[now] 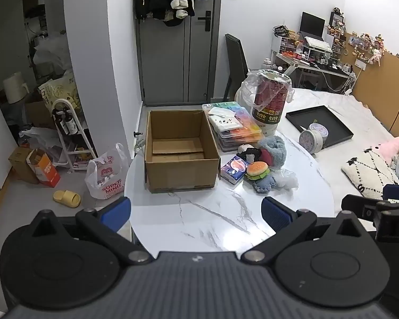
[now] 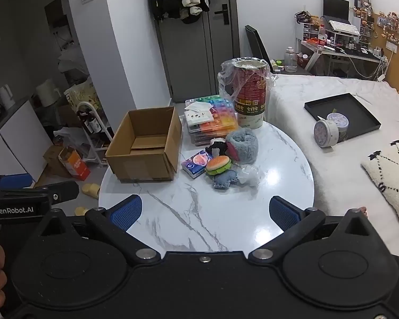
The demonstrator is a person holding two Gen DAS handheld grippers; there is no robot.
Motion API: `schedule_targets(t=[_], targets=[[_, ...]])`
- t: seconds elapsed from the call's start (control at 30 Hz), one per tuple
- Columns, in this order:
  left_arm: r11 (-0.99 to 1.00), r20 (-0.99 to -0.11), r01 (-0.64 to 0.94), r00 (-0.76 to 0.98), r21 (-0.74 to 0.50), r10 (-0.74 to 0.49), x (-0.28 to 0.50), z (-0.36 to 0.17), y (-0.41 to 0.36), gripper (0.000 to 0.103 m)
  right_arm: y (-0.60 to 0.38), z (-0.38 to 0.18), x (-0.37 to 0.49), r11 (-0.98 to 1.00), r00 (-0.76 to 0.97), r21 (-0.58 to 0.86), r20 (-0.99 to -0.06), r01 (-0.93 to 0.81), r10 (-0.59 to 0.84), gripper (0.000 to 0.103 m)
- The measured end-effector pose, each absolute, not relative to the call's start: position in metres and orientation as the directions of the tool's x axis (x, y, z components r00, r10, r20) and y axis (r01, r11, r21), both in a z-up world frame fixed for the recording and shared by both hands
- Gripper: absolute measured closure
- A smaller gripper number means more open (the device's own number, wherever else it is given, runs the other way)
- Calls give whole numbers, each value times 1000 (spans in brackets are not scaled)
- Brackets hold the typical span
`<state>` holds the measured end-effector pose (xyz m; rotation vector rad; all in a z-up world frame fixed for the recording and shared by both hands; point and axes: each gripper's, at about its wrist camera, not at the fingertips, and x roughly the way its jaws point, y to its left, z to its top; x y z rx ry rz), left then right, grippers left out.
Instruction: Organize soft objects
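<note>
Both grippers hanging back over the near rim of the table (image 2: 292, 175), nothing gripped. Left gripper (image 1: 196, 210) spread wide, empty; right gripper (image 2: 205, 208) likewise spread wide, empty. Ahead and left of both: one box (image 1: 182, 171), open-topped, bare inside, probably the drop spot. Just right of it, one tissue pack (image 1: 234, 168), touching or nearly touching the box wall. Then the soft heap, ahead and slightly right: one burger plush (image 1: 257, 169) on top, one denim plush (image 1: 264, 183) under it, one grey fluffy piece (image 1: 275, 150) behind, one small black-and-white thing (image 2: 217, 143) too tangled to name, one crumpled clear bag (image 1: 288, 178) at the right edge. Behind, one stack of plastic cases (image 1: 235, 130) and one can (image 1: 270, 101) under plastic film. Trouble likely from the heap itself: everything overlapping, so a pinch on the burger could drag the denim along or snag the bag. Soft fur squashing could let a shallow grip slip mid-carry. Box light and unweighted, so a bump on the rim could shove it toward the left edge. Far reach risks nudging the can.
</note>
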<state>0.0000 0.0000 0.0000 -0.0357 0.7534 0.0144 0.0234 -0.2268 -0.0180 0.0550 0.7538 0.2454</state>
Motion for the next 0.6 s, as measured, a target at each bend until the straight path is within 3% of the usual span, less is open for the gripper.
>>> schedule_targets(t=[0.6], targets=[[999, -675, -30, 737, -15, 12, -6, 5, 2, 0, -226, -18, 21, 968, 705, 153, -664, -199, 250, 0]])
